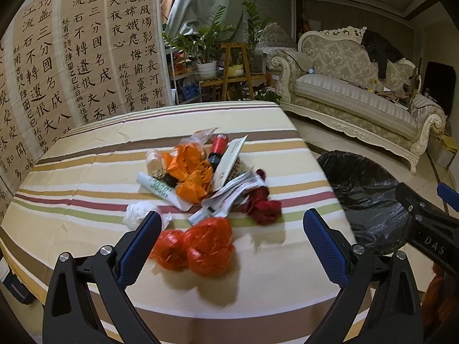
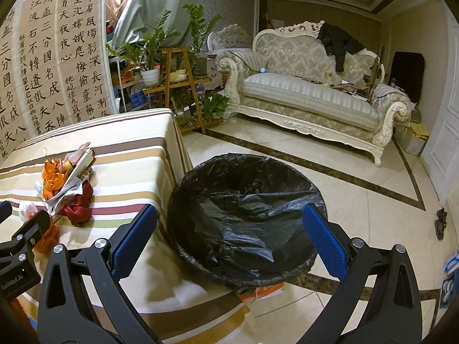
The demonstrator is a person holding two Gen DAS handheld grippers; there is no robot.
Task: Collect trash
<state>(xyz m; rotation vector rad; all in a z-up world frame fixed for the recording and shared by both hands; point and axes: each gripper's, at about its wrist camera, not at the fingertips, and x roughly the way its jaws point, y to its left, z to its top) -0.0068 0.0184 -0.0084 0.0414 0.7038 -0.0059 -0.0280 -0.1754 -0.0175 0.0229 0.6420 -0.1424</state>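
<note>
A pile of trash [image 1: 200,172] lies on the striped tablecloth [image 1: 86,177]: orange wrappers, a red bottle, paper sheets, a white tissue wad [image 1: 137,213] and a crumpled dark red piece [image 1: 262,207]. Two orange-red crumpled bags [image 1: 198,246] lie nearest, between the fingers of my open, empty left gripper [image 1: 232,226]. My right gripper [image 2: 229,220] is open and empty, held over a bin lined with a black bag [image 2: 243,218] that stands on the floor right of the table. The pile also shows in the right wrist view [image 2: 66,183].
The table's right edge [image 2: 172,154] drops beside the bin. A cream sofa [image 2: 309,94] stands across the tiled floor. Plant shelves [image 2: 175,71] stand behind the table. Calligraphy scrolls [image 1: 71,57] hang at the left. Shoes [image 2: 440,223] lie on the floor at the right.
</note>
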